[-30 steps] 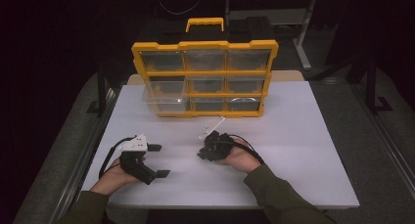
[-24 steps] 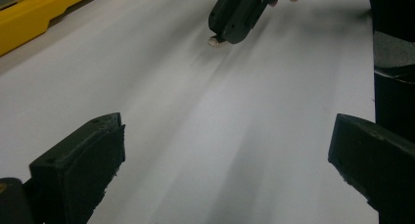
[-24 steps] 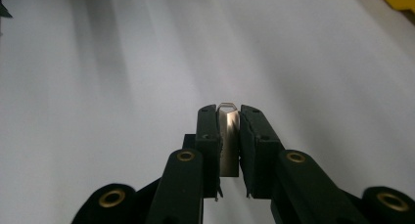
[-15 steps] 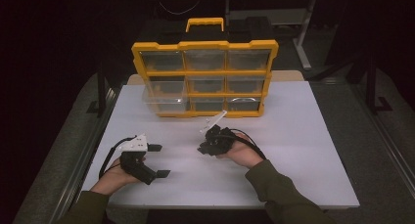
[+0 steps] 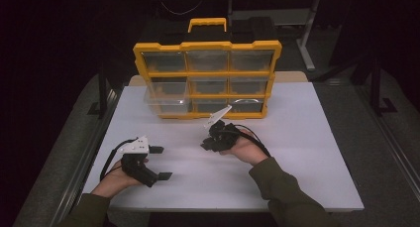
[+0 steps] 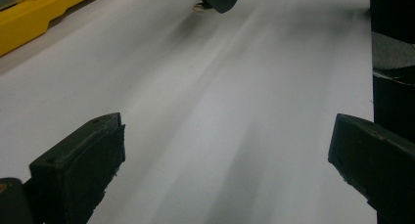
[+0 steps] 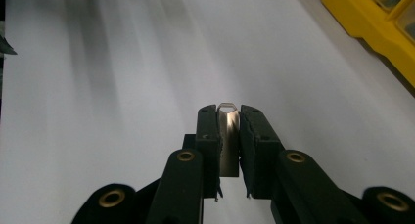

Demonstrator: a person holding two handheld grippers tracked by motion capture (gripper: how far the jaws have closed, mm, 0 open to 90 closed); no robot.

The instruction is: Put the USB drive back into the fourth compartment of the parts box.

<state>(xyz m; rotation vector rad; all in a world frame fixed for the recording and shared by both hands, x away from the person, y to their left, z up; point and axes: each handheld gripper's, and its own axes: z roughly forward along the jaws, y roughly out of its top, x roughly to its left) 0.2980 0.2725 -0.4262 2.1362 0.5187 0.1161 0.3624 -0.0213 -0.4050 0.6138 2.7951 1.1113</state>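
Left gripper point(image 5: 159, 162): nearest, low on white tabletop point(image 5: 307, 152), jaws spread wide, nothing between them.
Right gripper point(image 7: 228, 117): jaws clamped on small silvery metal piece point(image 7: 228, 141); its bent tip pokes just past the pads. Exact type of part cannot be told.
Metal piece, location: held clear above the table, mid-table, near the organizer's front.
Yellow parts organizer point(image 5: 205, 78): upright at far table edge, clear drawers; lower-left drawer point(image 5: 166, 102) pulled out partway.
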